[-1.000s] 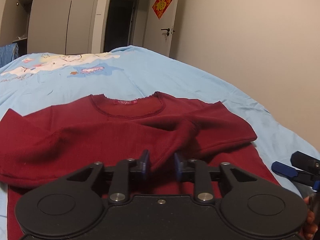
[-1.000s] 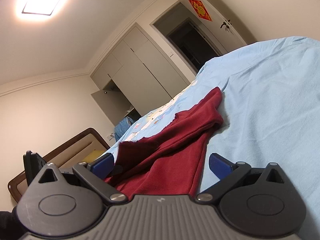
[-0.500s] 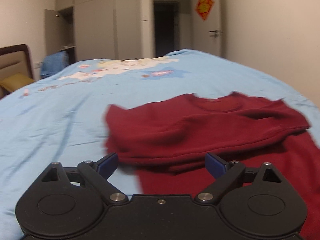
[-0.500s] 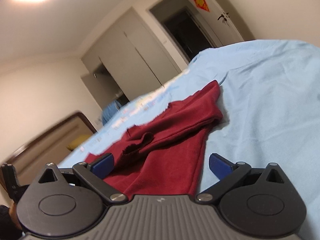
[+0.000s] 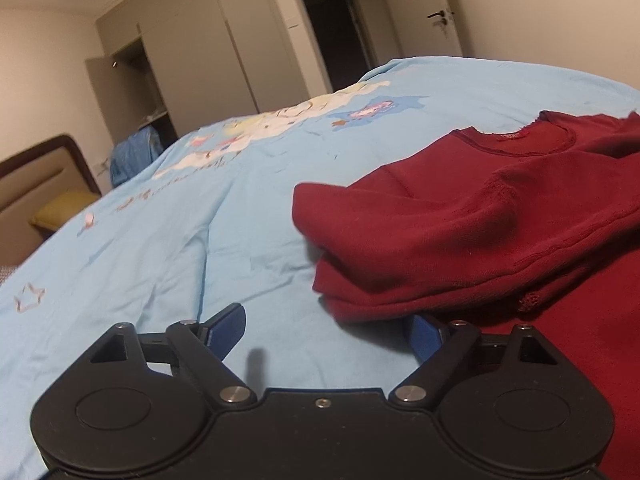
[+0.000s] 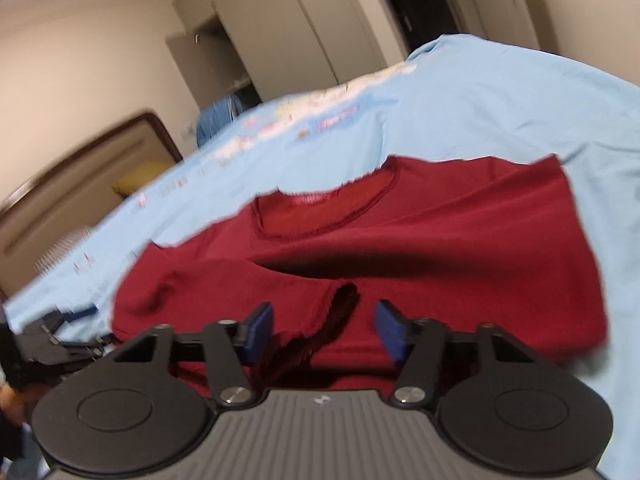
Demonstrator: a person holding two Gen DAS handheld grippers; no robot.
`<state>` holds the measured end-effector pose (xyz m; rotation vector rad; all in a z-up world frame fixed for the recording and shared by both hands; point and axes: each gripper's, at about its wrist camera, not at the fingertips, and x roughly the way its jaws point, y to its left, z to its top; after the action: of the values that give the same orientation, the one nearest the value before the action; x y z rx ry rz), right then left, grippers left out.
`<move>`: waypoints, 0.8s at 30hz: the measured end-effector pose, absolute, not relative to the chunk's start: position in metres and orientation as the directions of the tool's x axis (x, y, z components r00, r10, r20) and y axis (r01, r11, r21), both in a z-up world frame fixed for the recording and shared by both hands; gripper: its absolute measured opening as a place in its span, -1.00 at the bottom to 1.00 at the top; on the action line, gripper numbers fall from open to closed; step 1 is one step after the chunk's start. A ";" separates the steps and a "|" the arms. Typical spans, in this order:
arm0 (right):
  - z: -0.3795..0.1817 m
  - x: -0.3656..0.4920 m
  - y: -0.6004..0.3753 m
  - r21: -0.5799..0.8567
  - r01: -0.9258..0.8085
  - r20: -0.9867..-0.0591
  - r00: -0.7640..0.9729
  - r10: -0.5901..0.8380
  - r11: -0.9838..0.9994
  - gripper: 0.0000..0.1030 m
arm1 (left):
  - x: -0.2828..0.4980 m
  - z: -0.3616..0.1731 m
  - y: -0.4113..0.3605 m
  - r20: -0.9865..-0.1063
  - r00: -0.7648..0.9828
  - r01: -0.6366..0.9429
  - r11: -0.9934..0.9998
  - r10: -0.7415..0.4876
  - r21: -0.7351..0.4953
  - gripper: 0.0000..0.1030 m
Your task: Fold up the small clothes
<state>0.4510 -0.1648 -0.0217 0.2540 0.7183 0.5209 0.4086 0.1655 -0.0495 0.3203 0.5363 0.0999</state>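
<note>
Left-wrist view. At 9 o'clock a brown headboard (image 5: 38, 176) with a yellow pillow (image 5: 60, 210) bounds the bed (image 5: 168, 240), whose pale blue cover lies bare across the left half: open room for moving. The left claw (image 5: 326, 334) sits at 6 o'clock, released, its blue pads (image 5: 226, 330) spread wide and grasping nothing; it hovers over bare cover just beside the near left corner of the dark red top (image 5: 460, 216). From 2 to 4 o'clock the top lies flat on the bed, neckline (image 5: 516, 140) at the far end, one sleeve (image 5: 400, 240) laid across the chest. That sleeve's fold forms a rounded left edge, presumably placed so to narrow the garment before the lengthwise fold.

Right-wrist view (blurred). The left claw (image 6: 64, 332) appears at 9 o'clock, at the garment's left edge. The right claw (image 6: 324, 332) at 6 o'clock is released, pads apart and empty, poised over the cuff opening (image 6: 340, 304) of the folded sleeve. The top's right edge (image 6: 584, 248) at 3 o'clock lies straight, with bare blue cover beyond it. The hem is hidden beneath both claws; judged from this, the next grasp falls on the near edge.
</note>
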 end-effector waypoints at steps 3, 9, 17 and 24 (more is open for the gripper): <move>-0.019 0.456 -0.151 0.342 -0.407 -0.570 0.626 0.532 0.847 -0.72 | 0.415 -0.050 0.165 -0.476 0.865 0.021 0.936 0.160 0.352 0.31; -0.006 0.457 -0.152 0.348 -0.429 -0.508 0.660 0.553 0.833 -0.78 | 0.419 -0.046 0.154 -0.438 0.891 0.076 0.911 0.120 0.405 -0.57; -0.013 0.452 -0.147 0.322 -0.442 -0.531 0.648 0.546 0.837 -0.79 | 0.412 -0.032 0.170 -0.504 0.847 -0.111 0.984 0.168 0.141 -0.86; -0.028 0.448 -0.140 0.302 -0.454 -0.554 0.632 0.542 0.838 -0.80 | 0.408 -0.039 0.201 -0.600 0.797 -0.204 0.967 0.074 -0.152 -0.79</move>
<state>0.4478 -0.1403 -0.0283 0.1386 0.6790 0.5715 0.4081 0.2006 -0.0391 -0.2138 0.6325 0.1500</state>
